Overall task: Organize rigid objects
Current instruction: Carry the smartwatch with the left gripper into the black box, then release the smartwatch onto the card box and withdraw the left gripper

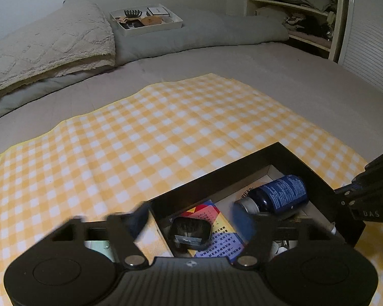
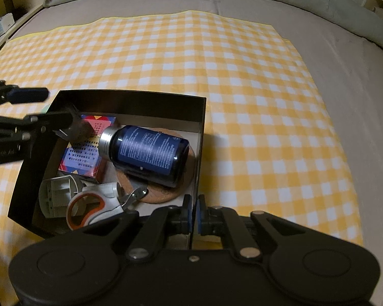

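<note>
A black box (image 2: 130, 97) sits on the yellow checked cloth (image 2: 217, 63). Inside lie a dark blue bottle (image 2: 150, 151) on a cork coaster (image 2: 160, 193), a colourful card box (image 2: 81, 158), orange-handled scissors (image 2: 89, 209) and a white plastic holder (image 2: 56, 193). My right gripper (image 2: 194, 214) is shut on the box's right wall (image 2: 200, 153). My left gripper (image 1: 189, 219) is open above the box's left end, over a small black tin (image 1: 190, 232). The box (image 1: 242, 163), the bottle (image 1: 280, 193) and the card box (image 1: 217, 239) show in the left wrist view.
A white tray (image 1: 150, 29) with small items sits on the grey duvet (image 1: 204, 35) at the far end of the bed. A cream blanket (image 1: 46, 40) lies left of it. Shelves (image 1: 293, 7) stand at the far right.
</note>
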### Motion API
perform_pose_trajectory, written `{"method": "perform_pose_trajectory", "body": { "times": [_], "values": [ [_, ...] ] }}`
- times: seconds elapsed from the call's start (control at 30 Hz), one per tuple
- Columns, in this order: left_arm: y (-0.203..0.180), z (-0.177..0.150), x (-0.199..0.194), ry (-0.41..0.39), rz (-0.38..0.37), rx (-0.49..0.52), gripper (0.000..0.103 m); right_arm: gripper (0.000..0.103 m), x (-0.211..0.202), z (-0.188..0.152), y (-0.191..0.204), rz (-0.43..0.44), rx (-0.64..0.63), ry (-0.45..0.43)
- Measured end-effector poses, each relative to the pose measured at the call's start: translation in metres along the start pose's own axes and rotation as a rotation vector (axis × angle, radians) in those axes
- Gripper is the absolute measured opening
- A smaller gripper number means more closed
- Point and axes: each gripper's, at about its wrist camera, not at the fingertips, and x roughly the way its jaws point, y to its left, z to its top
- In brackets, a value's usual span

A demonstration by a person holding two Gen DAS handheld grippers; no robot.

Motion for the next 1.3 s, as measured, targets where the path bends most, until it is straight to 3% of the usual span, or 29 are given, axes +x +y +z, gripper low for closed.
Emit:
{"method": "perform_pose_trajectory", "body": {
  "times": [0.2,0.57,1.3],
  "values": [
    [-0.007,-0.004,-0.007,0.018,-0.004,0.03,0.094,0.004,0.001,0.0,0.001,-0.004,-0.004,0.002],
    [-0.013,-0.015,-0.023,0.072,-0.039,0.009,0.097,0.004,0.0,0.001,0.003,-0.014,-0.01,0.004],
    [0.001,-0.02,-0.072,0.003,-0.077,-0.046,0.097,0.005,-0.001,0.002,0.006,-0.037,-0.023,0.008]
  ]
}}
